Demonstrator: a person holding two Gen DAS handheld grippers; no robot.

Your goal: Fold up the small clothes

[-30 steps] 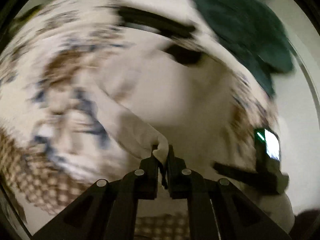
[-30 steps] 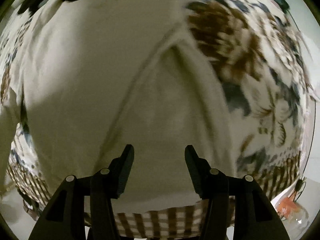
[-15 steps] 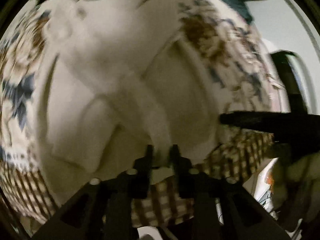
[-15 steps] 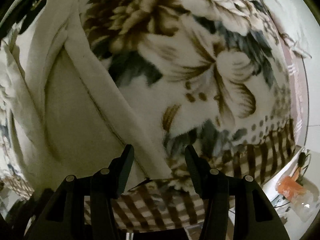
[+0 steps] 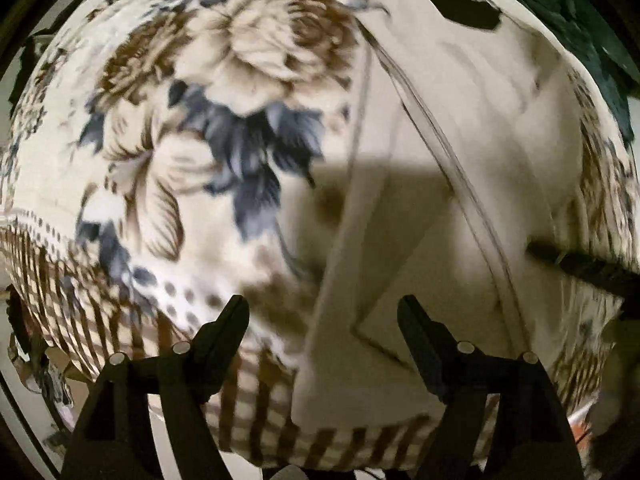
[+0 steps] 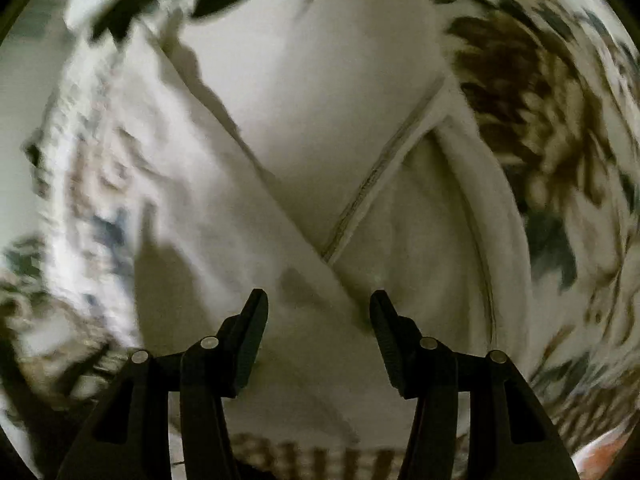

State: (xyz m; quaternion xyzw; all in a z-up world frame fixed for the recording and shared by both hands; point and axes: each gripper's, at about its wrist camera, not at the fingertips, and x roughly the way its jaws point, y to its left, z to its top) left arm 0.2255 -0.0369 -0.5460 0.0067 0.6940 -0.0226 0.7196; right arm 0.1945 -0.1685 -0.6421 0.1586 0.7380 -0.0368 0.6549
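Both claws spread, empty: left gripper [image 5: 322,320] and right gripper [image 6: 318,312] hovered over cream garment [image 5: 460,184] on floral blanket [image 5: 192,128], probably lining up next fold.

The right hand-held gripper [image 6: 319,308] stands with its two black fingers [image 6: 250,332] spread wide apart at 6 o'clock, nothing between them, over a cream garment [image 6: 312,112]. A stitched seam [image 6: 376,184] runs from 2 o'clock down toward the centre, meeting a folded edge. A floral blanket [image 6: 560,140] in brown and grey shows at 3 o'clock and, blurred, at 9 o'clock.
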